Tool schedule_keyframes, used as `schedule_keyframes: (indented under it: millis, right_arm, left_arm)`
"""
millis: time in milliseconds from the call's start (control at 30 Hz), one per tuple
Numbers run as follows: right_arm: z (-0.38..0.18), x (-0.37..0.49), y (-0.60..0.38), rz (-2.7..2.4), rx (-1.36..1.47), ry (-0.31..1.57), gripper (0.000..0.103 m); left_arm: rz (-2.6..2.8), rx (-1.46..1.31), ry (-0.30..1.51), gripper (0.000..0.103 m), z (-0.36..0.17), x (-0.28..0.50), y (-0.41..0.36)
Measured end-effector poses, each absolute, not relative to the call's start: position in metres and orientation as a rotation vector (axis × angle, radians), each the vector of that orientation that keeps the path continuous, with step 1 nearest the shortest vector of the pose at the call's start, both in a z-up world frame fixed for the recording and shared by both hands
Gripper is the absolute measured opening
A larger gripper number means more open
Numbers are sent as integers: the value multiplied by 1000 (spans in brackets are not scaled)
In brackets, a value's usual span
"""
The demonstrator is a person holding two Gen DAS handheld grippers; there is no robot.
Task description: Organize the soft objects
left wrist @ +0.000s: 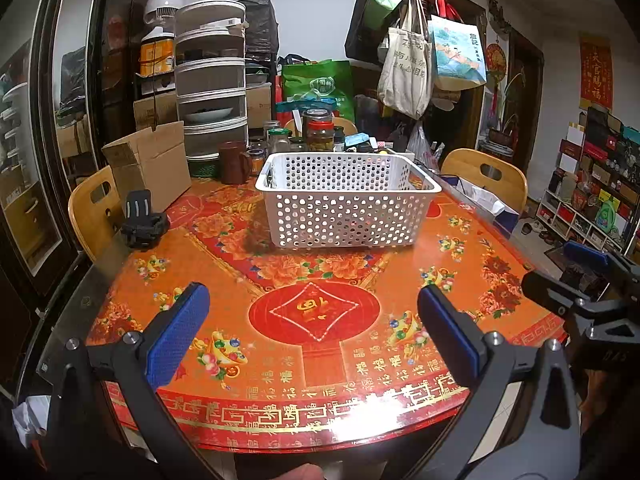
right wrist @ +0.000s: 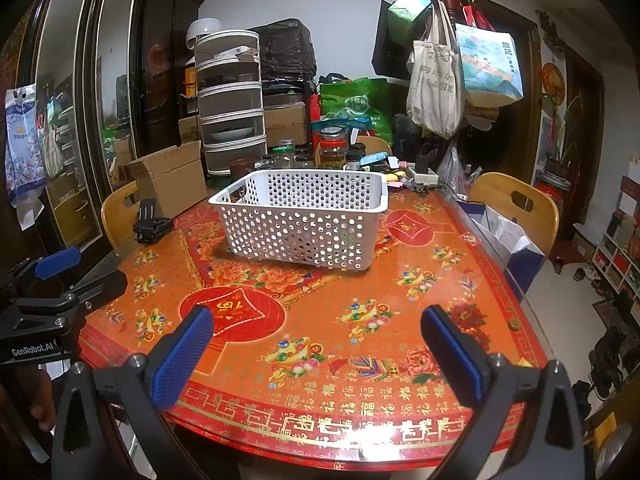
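With both my left gripper (left wrist: 312,328) and right gripper (right wrist: 316,344) wide open and empty, I risk nudging the light perforated white basket (left wrist: 348,200) off-centre.

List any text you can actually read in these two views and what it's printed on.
"GenRobot.AI": on the left gripper body, right wrist view.
"福": repeated in rows along the tablecloth near edge.
"天官赐福": on the red wall scroll, roughly legible.
Canvas tote bag: Chinese print, too blurred to read.
Blue picture bag: characters too small.
Green bag, jars, cardboard box: nothing legible.
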State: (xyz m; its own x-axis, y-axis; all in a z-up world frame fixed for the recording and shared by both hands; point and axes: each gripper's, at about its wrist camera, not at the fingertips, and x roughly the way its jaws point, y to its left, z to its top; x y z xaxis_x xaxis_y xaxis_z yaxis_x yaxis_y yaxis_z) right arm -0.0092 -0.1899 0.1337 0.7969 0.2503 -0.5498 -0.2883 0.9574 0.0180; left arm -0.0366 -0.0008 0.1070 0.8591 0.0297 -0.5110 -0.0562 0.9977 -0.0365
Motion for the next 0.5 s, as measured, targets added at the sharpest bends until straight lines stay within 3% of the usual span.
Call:
schedule_keyframes:
  millis: [500]
  right_arm:
    - [133,-11,-189,290,-68,584,103]
  left_arm:
    - [46,-51,536,103,107,-36,-2]
